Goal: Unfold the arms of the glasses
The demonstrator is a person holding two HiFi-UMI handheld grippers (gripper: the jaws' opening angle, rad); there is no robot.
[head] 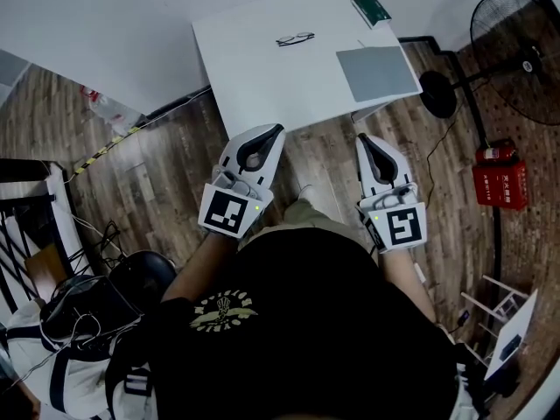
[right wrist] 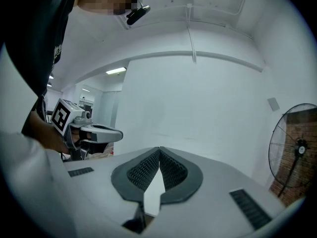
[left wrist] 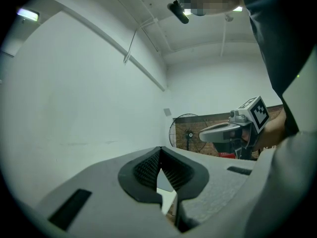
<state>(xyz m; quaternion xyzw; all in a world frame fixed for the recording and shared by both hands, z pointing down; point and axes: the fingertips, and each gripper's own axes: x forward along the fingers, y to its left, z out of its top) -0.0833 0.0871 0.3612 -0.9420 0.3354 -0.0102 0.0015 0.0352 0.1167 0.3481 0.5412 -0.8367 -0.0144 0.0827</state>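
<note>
White table [head: 249, 68] w/ glasses [head: 295, 38] | L hand-held gripper [head: 277, 132] jaws together, empty | R hand-held gripper [head: 362, 140] same

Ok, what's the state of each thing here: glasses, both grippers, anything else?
glasses: lying on the white table, untouched; fold too small to tell.
left gripper: shut, empty, short of the table.
right gripper: shut, empty, short of the table.
grey pad: flat on the table.

White table [head: 254, 68], grey mat [head: 378, 73], dark-rimmed glasses [head: 295, 38], perhaps green box [head: 371, 8], brown plank floor [head: 175, 164].
</note>
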